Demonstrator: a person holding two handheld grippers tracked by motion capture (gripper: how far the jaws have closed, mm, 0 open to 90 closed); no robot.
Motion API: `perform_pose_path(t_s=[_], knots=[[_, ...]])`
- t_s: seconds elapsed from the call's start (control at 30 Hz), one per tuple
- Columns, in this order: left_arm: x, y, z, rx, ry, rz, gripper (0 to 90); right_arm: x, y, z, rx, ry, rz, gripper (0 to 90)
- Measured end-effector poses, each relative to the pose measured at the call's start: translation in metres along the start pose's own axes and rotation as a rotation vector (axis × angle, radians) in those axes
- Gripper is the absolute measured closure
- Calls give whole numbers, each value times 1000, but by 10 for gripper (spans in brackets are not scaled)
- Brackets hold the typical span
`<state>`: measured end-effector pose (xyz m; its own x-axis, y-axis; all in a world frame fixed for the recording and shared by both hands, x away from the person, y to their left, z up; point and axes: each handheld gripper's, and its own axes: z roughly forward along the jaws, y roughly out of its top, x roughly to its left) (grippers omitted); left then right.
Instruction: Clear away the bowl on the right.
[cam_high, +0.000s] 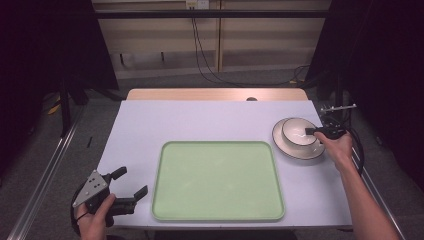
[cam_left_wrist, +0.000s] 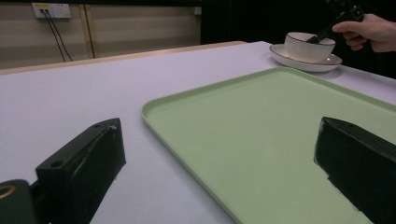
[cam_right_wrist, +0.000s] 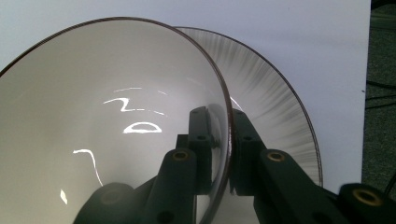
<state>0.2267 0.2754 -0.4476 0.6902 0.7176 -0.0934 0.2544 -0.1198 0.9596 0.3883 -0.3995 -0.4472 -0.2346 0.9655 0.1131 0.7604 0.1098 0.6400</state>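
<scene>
Your right tongs pinch the bowl rim on its plate near the table's right edge, left tongs wide, green tray unfilled.

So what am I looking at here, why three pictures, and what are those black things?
There is no robot: a person holds a hand tool with a two-jaw claw in each hand. One picture comes from a camera above the table; the other two come from small cameras riding on each claw, looking along its black jaws.

On the white table lie a green tray and, at the far right, a white bowl standing on a plate.

The right claw has pinched the bowl's rim, one jaw inside the bowl and one outside; that close-up is its own camera's picture. The left claw waits open near the tray's left edge, holding nothing. Its camera looks across the tray toward the bowl and the person's other hand.
</scene>
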Motion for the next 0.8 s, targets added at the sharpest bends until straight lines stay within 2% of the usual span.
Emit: perform_pose_path(t_s=[0.07, 0.33, 0.5, 0.63, 0.8], knots=[[0, 0, 0, 0, 9, 3, 19, 0, 0, 0, -3, 7, 2, 828], [-1, 0, 0, 0, 0, 4, 19, 5, 0, -6, -14, 2, 2, 831], [0, 0, -1, -3, 6, 2, 19, 4, 0, -9, -32, 15, 2, 830], [-1, 1, -1, -10, -6, 6, 19, 5, -1, -12, -44, 11, 12, 827], [-1, 1, -3, -10, 2, 5, 19, 3, -1, -14, -51, 7, 13, 826]])
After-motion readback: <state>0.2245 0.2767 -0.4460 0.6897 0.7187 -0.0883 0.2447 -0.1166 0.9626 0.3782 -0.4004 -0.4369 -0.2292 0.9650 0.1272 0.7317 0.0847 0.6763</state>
